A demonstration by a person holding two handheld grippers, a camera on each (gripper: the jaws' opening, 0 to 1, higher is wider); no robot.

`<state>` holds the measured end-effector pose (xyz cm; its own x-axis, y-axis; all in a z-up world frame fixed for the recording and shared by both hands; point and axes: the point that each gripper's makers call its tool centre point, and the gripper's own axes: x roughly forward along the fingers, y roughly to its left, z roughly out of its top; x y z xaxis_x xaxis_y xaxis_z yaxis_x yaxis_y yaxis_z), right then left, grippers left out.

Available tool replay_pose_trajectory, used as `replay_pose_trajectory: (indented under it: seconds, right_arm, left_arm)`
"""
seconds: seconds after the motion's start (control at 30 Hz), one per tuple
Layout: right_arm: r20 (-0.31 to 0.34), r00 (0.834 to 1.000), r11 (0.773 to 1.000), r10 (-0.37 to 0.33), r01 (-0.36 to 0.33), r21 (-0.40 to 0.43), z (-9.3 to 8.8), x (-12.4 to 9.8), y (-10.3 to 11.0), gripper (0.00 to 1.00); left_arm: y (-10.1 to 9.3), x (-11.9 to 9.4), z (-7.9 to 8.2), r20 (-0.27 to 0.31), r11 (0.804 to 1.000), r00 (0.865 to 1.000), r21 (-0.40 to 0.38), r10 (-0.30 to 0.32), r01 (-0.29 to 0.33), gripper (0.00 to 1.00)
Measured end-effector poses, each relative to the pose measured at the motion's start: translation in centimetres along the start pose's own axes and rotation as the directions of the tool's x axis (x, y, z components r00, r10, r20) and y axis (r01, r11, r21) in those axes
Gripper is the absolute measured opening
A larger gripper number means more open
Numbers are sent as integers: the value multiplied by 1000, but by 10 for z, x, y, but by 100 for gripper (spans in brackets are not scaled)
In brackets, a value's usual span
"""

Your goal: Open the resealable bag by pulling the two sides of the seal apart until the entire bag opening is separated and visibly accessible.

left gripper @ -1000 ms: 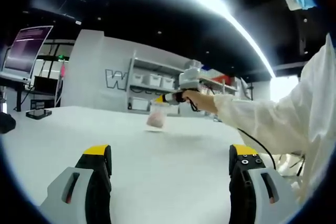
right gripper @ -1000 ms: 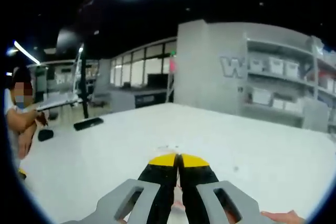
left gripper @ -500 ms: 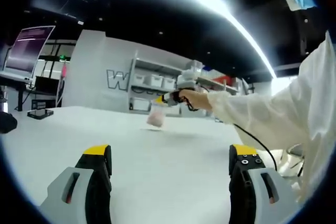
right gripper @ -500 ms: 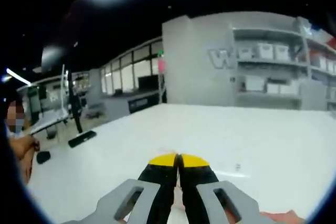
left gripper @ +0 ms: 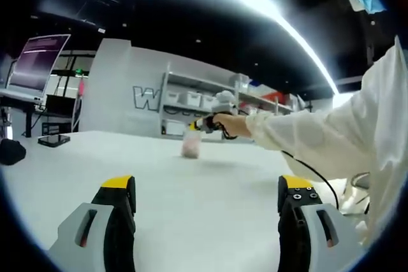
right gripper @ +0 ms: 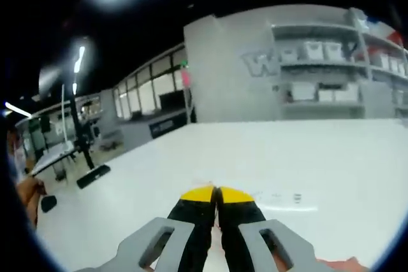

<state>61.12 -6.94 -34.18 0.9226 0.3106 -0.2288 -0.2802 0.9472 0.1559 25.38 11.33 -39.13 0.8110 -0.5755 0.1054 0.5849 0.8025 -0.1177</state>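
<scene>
My left gripper (left gripper: 207,186) is open, its yellow-tipped jaws wide apart over the white table (left gripper: 210,214) with nothing between them. Far ahead, a hand in a white sleeve (left gripper: 319,138) holds my right gripper (left gripper: 203,123) out over the table. A small clear resealable bag (left gripper: 191,145) with pinkish contents hangs from it by its top edge. In the right gripper view my right gripper (right gripper: 215,194) is shut, and a pale sliver of the bag (right gripper: 216,244) shows between the jaws low down. The seal itself is hidden.
A flat black device (left gripper: 53,139) and a dark lump (left gripper: 11,151) lie at the table's far left, below a monitor (left gripper: 38,62). Shelves with white bins (left gripper: 191,99) stand behind. A black bar (right gripper: 93,176) lies at the table's left edge, with a person's arm (right gripper: 27,190) beyond.
The right gripper view has swung, showing more table and shelving. In the left gripper view the hand holding the right gripper has sunk slightly, the bag still hanging. The left jaws stay apart.
</scene>
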Motion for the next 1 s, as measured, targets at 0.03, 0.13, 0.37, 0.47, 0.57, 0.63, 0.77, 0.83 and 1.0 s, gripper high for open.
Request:
replay_pose_trajectory:
  seconds: [0.03, 0.13, 0.37, 0.47, 0.57, 0.63, 0.77, 0.83, 1.0]
  right_arm:
    - [-5, 1000, 1000, 7, -7, -3, -1, 0, 3, 0]
    - [-15, 1000, 1000, 18, -18, -14, -2, 1, 7, 0]
    - [-70, 994, 997, 80, -79, 17, -30, 6, 29, 0]
    - [-91, 992, 996, 90, -88, 29, -42, 8, 36, 0]
    - [-111, 987, 993, 112, -108, 41, -53, 9, 44, 0]
    - [-115, 986, 993, 120, -116, 38, -56, 10, 46, 0]
    - [-132, 982, 990, 139, -133, 48, -65, 8, 52, 0]
    - [-142, 979, 989, 146, -140, 51, -72, 6, 56, 0]
    - [-154, 976, 987, 155, -149, 52, -83, 8, 62, 2]
  left_arm:
    - [-1, 1, 0, 0, 1000, 1000, -1, -3, 3, 91]
    - [-2, 2, 0, 3, 1000, 1000, 0, -6, 6, 91]
    - [-6, 1, 0, 4, 1000, 1000, -5, -12, 12, 91]
    - [-5, 0, 1, 4, 1000, 1000, -4, -9, 9, 91]
    - [-4, -1, 2, 3, 1000, 1000, 3, -5, 5, 91]
    - [-4, -2, 4, 9, 1000, 1000, 5, -3, 3, 91]
    - [-6, -1, 6, 11, 1000, 1000, 8, -6, 6, 91]
    - [-10, 0, 6, 11, 1000, 1000, 7, -16, 16, 91]
    - [-13, -1, 7, 10, 1000, 1000, 10, -23, 23, 91]
